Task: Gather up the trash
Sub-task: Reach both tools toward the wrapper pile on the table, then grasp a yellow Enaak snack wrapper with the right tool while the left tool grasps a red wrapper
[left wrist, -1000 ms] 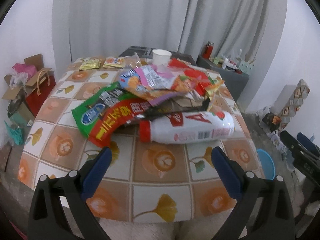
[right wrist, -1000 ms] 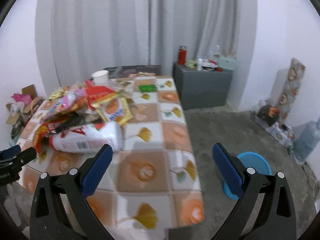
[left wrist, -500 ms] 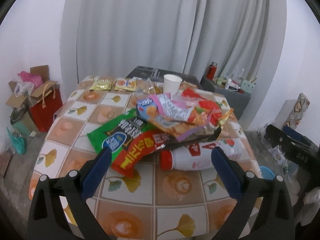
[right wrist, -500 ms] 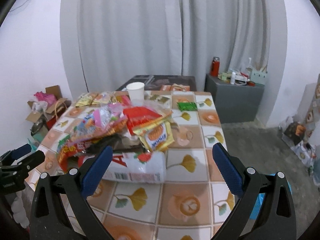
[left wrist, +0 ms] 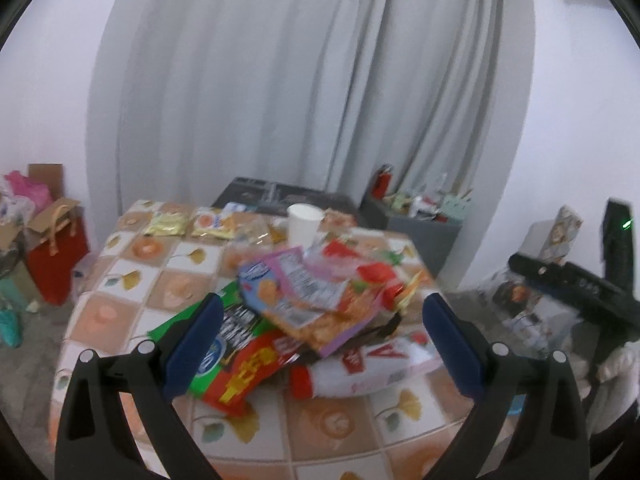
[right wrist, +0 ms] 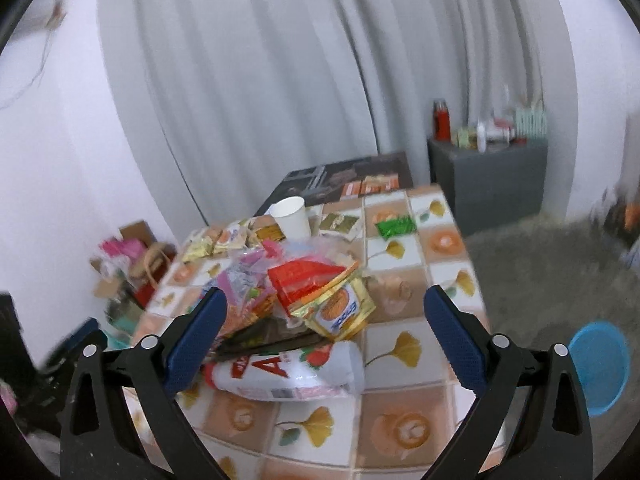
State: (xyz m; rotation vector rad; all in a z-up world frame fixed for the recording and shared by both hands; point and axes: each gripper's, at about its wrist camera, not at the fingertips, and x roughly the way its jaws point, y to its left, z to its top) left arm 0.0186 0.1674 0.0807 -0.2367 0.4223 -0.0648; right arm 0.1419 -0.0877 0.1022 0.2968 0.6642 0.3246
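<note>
Two claws, both spread wide and holding nothing, hovering above a tiled surface [left wrist: 132,276] patterned with ginkgo leaves and orange flowers. Left claw [left wrist: 322,332] low in its frame, framing a heap of trash at centre: green wrapper [left wrist: 216,340] and red wrapper [left wrist: 252,372] with yellow characters too blurred to read, pink and purple snack bag [left wrist: 308,292] on top with a small printed nutrition panel, illegible. White bottle [right wrist: 296,372] lying on its side under the heap, lower centre of the right view, red cap towards the left, large red "A" readable on its label. Right claw [right wrist: 326,330] likewise centred over the pile, above a gold packet [right wrist: 340,312] with an orange roundel, lettering unclear. White paper cup [left wrist: 304,222] upright beyond the pile, mid-frame. Blue bin [right wrist: 600,364] on the floor at lower right, probably the destination. Piled heap likely gathered for easy collection; wide claws suggest a grasp not yet begun.
</note>
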